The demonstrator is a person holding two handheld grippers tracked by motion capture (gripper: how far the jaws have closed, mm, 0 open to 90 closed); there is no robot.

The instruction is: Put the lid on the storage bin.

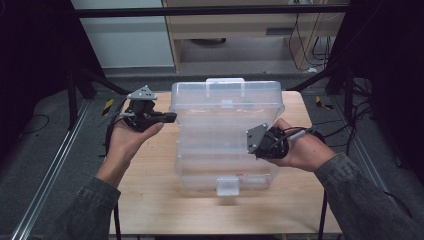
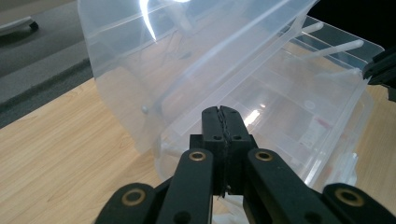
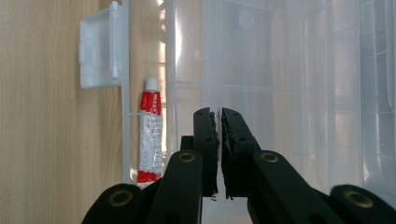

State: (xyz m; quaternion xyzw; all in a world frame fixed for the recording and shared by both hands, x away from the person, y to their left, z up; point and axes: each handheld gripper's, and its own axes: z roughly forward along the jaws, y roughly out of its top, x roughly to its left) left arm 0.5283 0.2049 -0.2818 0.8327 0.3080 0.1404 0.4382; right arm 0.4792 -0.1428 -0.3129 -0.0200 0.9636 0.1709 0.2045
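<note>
The clear plastic box [image 1: 225,145] sits mid-frame on the desk [image 1: 150,200] with its lid [image 1: 226,97] raised, so the right claw [image 1: 250,141], pressed closed and empty over it, should steady the rim while the equally closed left claw [image 1: 172,117] stays clear

Clear box [image 1: 225,135], red-white tube [image 3: 150,137]

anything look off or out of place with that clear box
Nothing looks spilled or broken. The clear plastic box sits on the wooden table with its lid raised. A single red and white tube lies in a compartment near the latch.
</note>
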